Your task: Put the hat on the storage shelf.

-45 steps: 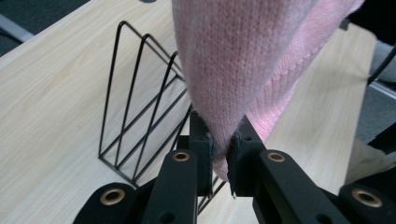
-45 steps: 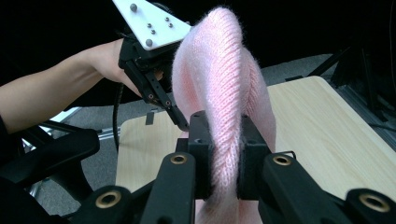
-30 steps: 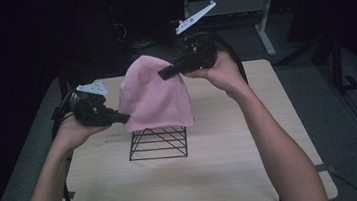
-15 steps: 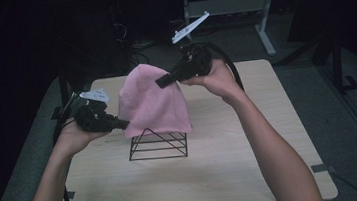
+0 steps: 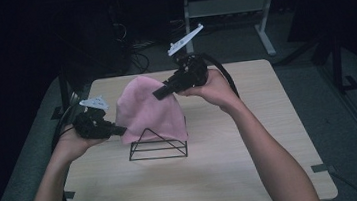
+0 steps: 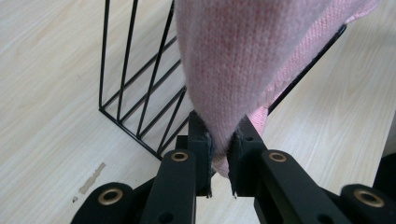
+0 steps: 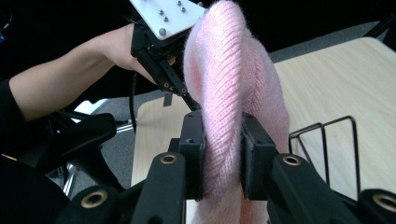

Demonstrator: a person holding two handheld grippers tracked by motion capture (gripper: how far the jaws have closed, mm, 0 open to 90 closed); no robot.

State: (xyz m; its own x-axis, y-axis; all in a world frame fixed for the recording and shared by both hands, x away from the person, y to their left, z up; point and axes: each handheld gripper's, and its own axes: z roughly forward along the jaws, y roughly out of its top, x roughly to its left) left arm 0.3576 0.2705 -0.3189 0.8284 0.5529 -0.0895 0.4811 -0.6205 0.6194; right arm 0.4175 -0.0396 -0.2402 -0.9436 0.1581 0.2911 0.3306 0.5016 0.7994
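While the left gripper [image 5: 119, 131] clamps the pink knit cloth [image 5: 148, 111] at its lower left edge, the right gripper [image 5: 158, 94] pinches its upper fold, holding it spread over the black wire rack [image 5: 157, 150] near the table's [image 5: 254, 173] middle.

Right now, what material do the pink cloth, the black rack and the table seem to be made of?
The pink cloth looks like soft knitted yarn, perhaps wool or acrylic: ribbed stitches and fine fuzz show. The black rack seems to be thin metal wire with a dark coating, judged by its slim straight rods. The table appears to be pale wood or wood-look laminate, matte, with faint grain.
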